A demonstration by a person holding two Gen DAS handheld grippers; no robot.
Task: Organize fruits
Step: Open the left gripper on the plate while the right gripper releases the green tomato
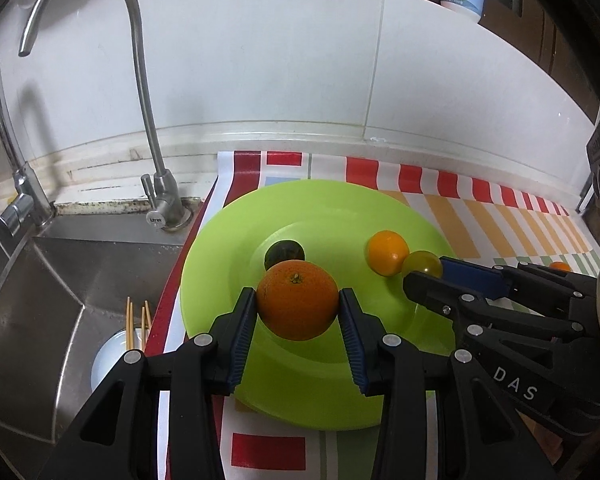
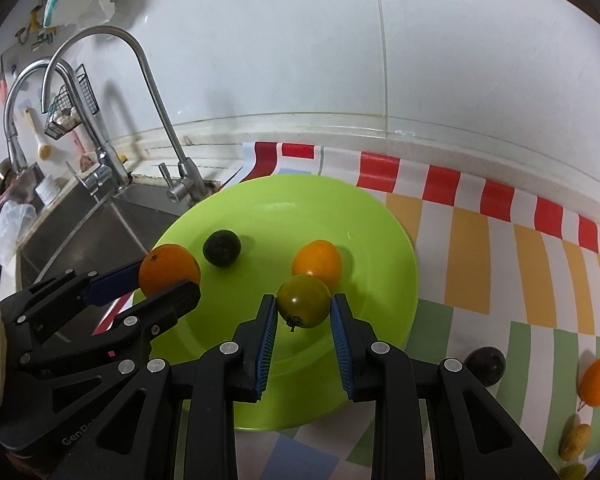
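Observation:
A lime-green plate [image 1: 220, 264] [image 2: 372, 216] lies on the striped cloth. My left gripper [image 1: 298, 300] [image 2: 168, 276] is shut on a large orange [image 1: 297, 305] [image 2: 169, 268] and holds it over the plate's near-left part. My right gripper [image 2: 304, 304] [image 1: 424, 272] is shut on a yellow-green tomato [image 2: 304, 300] [image 1: 422, 264] over the plate's right side. A dark green round fruit [image 1: 285, 254] [image 2: 222, 248] and a small yellow-orange fruit [image 1: 387, 252] [image 2: 317, 263] rest on the plate.
A steel sink [image 1: 60, 280] with two faucets [image 1: 140, 80] lies left of the cloth; a bowl with chopsticks [image 1: 128, 336] sits in it. On the cloth to the right lie a dark fruit [image 2: 486, 366], an orange [image 2: 598, 380] and small yellow fruits [image 2: 575, 440]. A tiled wall stands behind.

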